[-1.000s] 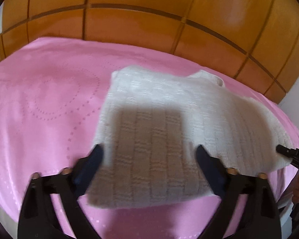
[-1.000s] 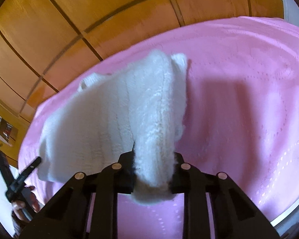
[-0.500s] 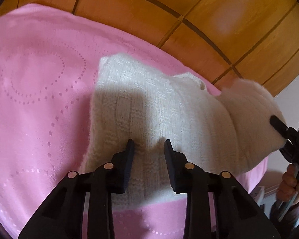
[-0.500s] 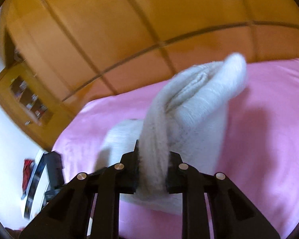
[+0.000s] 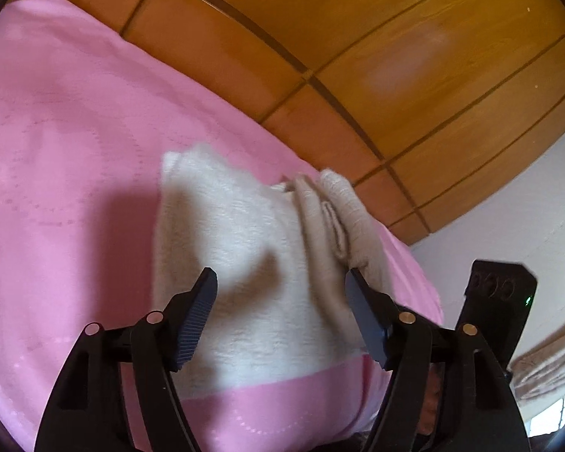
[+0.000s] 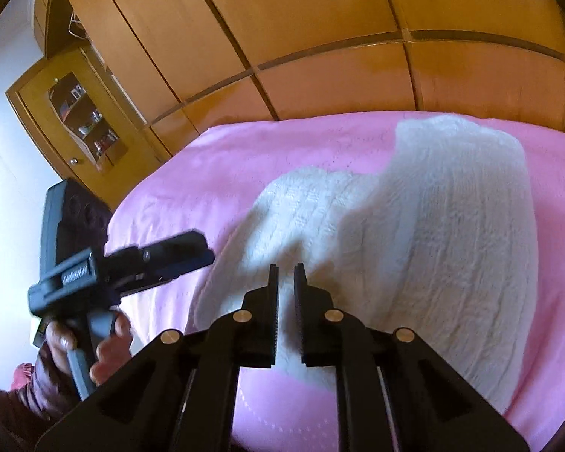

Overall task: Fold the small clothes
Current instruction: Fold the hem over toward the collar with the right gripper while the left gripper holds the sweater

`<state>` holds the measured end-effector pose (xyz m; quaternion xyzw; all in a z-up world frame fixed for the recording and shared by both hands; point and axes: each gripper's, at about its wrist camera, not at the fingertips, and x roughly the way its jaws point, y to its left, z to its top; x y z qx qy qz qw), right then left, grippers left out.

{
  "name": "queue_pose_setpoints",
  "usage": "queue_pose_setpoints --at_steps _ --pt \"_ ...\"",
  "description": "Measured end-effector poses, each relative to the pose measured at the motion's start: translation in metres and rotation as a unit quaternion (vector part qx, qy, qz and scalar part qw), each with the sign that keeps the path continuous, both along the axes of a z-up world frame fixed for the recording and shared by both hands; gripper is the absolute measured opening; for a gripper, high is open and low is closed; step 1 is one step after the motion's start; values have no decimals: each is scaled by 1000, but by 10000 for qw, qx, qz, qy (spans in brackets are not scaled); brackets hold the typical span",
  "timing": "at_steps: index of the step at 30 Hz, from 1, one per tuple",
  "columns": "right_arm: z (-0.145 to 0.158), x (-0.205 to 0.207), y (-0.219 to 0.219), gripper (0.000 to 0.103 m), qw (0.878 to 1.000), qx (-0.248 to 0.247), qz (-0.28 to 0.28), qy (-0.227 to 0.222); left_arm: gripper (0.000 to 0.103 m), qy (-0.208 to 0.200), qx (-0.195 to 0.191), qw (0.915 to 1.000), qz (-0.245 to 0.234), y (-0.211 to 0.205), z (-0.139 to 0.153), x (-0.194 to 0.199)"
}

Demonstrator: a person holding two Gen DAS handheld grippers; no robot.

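Left gripper [image 5: 280, 316] hovers above the near edge of the sweater [image 5: 252, 263], jaws spread wide, nothing between them. Right gripper [image 6: 286, 293] sits low over the same garment, jaws close together with a thin gap; no cloth visibly pinched in that gap.

Sweater, cream knit, lies on the pink bedspread [image 5: 64, 158], near its front edge. Right wrist view: one part is folded over and lies as a thicker layer on the right [image 6: 471, 233], a flatter part to the left of it. Left wrist view: bunched folds along the garment's right side.

Left hand [image 6: 90, 342] grips the left gripper's handle. Wooden wardrobe [image 6: 320, 30] stands behind the bed.
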<state>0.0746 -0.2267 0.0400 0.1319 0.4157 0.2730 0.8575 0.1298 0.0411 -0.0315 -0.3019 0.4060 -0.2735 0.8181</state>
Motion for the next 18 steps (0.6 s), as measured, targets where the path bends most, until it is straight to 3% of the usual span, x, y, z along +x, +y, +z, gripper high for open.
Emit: queue_pose_setpoints --at_steps 1,2,3,5,10,18 --pt "-1 -4 -6 10 10000 33 -59 -53 72 66 -152 9998 -87 -5 0 4" --pt "-1 -7 -9 17 9999 79 -61 -63 74 137 -294 9993 -182 -13 -1 12" --pt "-1 -10 -11 37 9998 144 -74 -65 79 183 -416 9986 -270 -19 0 16" --pt "2 -17 -16 53 9995 269 -104 -124 81 231 -475 9978 -403 -36 1 26" --pt "21 -48 -42 67 9977 501 -173 -414 87 537 -495 9951 -664 -69 -4 50" --pt "2 -63 -106 74 9904 226 -1346 -241 88 902 -564 9921 -672 -95 -11 72"
